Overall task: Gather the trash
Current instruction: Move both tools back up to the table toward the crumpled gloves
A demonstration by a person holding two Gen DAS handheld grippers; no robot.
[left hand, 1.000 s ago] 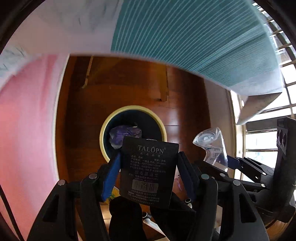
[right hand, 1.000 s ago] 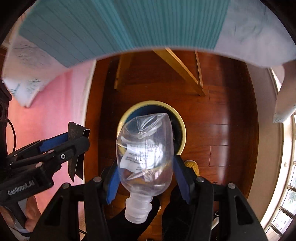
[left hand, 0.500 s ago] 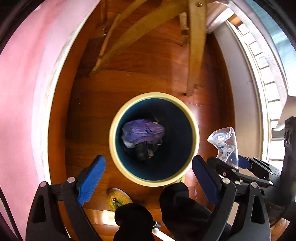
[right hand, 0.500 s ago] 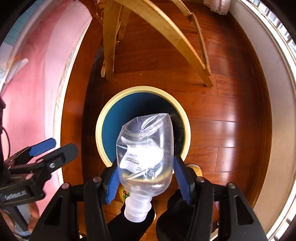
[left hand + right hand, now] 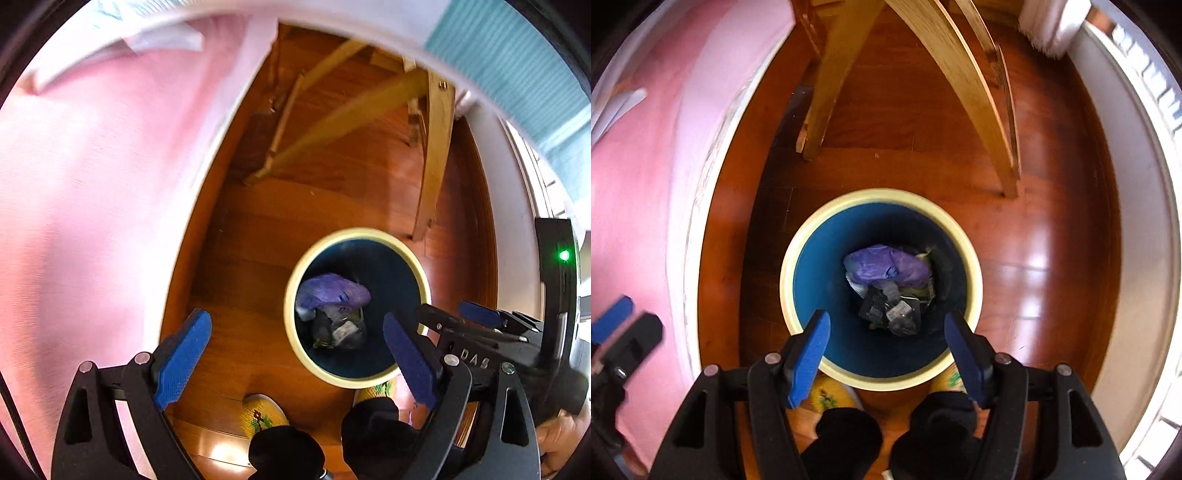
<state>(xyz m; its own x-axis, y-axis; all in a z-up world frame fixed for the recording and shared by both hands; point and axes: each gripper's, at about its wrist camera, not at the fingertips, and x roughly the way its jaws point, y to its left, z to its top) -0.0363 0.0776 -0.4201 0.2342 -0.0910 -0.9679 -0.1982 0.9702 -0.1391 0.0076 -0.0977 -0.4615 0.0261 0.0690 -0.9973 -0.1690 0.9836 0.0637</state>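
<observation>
Both pieces dropped into the bin (image 5: 882,376)

Right gripper (image 5: 884,354) just opened, bottle released; left gripper (image 5: 295,365) gapes empty, card tag gone since earlier.

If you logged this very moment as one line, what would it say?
left gripper: open, empty | right gripper: just opened, empty | bin: holds purple bag, bottle, black tag

Round trash bin (image 5: 798,254) with cream rim and dark blue inside, standing upright on reddish wooden floor, mouth open, near a wooden leg. At its bottom, a small heap: crumpled purple plastic bag (image 5: 886,264) on top, black card tag (image 5: 873,308) and clear crushed bottle (image 5: 903,317) just beside and partly below it, all touching.
</observation>
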